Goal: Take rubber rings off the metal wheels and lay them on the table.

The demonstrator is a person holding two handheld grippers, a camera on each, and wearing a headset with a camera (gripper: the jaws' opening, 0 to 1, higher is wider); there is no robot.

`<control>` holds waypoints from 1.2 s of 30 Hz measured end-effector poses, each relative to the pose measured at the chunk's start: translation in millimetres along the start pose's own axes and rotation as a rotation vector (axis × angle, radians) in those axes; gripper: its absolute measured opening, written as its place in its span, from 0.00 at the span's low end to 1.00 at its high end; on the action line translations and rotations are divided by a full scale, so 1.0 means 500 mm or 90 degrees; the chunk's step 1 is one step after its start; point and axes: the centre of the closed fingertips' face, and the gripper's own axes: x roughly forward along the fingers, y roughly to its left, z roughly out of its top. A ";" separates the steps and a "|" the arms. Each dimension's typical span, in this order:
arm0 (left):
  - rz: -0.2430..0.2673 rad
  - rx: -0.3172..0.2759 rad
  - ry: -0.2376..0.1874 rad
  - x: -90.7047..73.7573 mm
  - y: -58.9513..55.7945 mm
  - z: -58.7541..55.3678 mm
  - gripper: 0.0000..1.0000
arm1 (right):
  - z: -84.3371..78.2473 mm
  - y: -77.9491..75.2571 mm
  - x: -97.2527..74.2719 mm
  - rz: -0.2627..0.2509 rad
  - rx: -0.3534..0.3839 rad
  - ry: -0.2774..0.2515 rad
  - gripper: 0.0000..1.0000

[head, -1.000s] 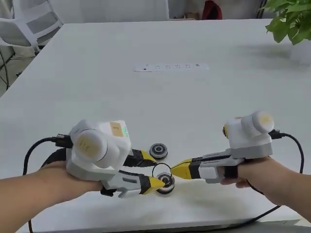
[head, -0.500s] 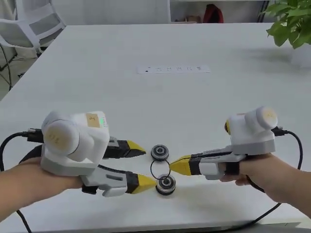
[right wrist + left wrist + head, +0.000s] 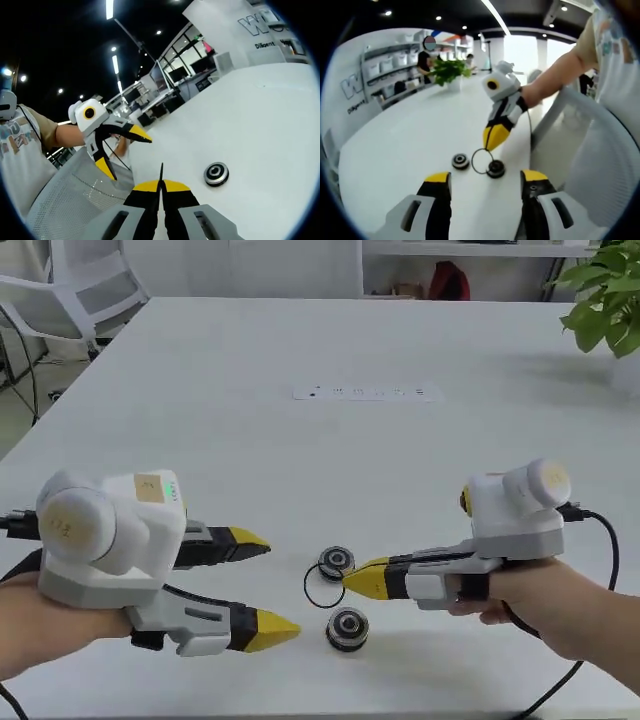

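Right hand-held gripper [image 3: 362,580]: yellow tips pinched together on a thin black rubber ring [image 3: 306,588], gripped at its upper edge. The loop hangs open below the tips.
Left hand-held gripper [image 3: 267,583]: jaws spread wide, holding nothing, just left of the ring.
Ring position: between two small round metal wheels, nearer one [image 3: 347,628] and farther one [image 3: 336,561]. It looks clear of both. Cannot tell whether its lower edge touches the white surface [image 3: 300,460].
Ring handling: probably light, limp and stretchy. It may twist, or cling to the pads on release. A one-point pinch on the cord should be enough.
Wheel handling: likely stiff and heavier. Hold by the rim.
Next move: lower the ring and part the jaws, laying it flat and away from the wheels.
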 end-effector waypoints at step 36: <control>0.083 -0.051 -0.009 -0.095 0.050 -0.056 0.68 | -0.021 0.007 0.109 0.026 -0.014 0.065 0.00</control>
